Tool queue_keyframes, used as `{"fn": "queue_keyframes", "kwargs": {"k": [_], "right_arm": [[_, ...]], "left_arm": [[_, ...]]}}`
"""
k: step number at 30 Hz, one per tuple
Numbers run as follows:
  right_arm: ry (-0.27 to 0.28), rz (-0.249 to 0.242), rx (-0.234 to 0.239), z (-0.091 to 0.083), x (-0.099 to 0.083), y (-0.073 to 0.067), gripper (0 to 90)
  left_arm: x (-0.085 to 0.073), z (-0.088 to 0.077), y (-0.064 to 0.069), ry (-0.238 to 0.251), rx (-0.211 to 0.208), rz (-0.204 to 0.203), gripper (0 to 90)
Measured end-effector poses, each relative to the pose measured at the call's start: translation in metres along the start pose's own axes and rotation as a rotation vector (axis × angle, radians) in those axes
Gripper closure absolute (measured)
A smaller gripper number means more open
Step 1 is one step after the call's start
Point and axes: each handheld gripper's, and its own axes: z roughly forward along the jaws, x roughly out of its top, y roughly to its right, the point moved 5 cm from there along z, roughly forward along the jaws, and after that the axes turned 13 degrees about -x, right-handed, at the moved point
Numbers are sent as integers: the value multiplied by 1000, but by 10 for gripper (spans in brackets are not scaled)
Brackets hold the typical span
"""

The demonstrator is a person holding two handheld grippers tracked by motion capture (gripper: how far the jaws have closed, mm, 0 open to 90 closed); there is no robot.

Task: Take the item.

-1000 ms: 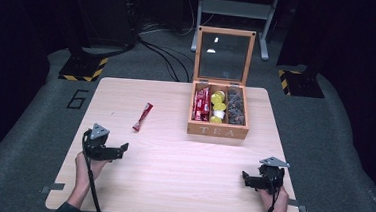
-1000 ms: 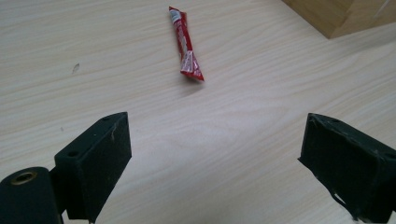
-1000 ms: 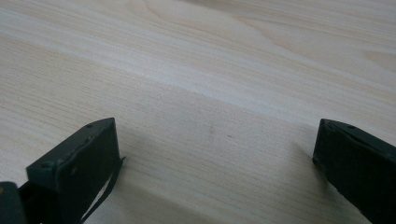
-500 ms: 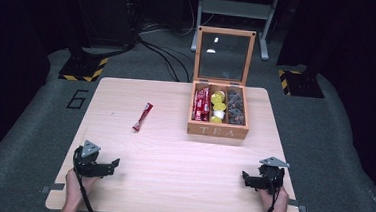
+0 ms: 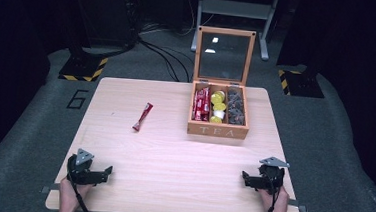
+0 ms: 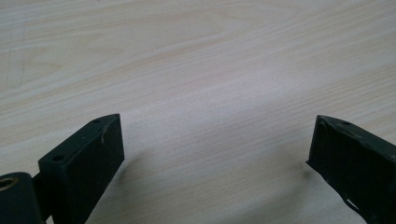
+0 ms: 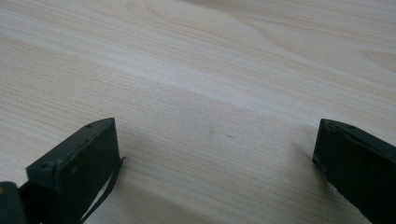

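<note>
High view: the left gripper (image 5: 105,171) and the right gripper (image 5: 245,178) rest at the near corners of the pale wooden table (image 5: 172,155), jaws spread wide and holding nothing. The slim red sachet (image 5: 143,116) lies well ahead of the left gripper, left of the open wooden tea box (image 5: 218,130).

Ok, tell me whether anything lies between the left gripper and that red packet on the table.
Nothing visible does. The left gripper, jaws open, sits at the near edge of the table; only bare wood separates it from the red packet, which lies left of the tea box.
</note>
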Motion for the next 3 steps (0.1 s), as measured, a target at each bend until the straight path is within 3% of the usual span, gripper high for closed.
{"fn": "queue_keyframes", "kwargs": {"k": [3], "right_arm": [[-3,2,-2,0,0,0,0]], "left_arm": [[-1,2,0,-17,10,8,25]]}}
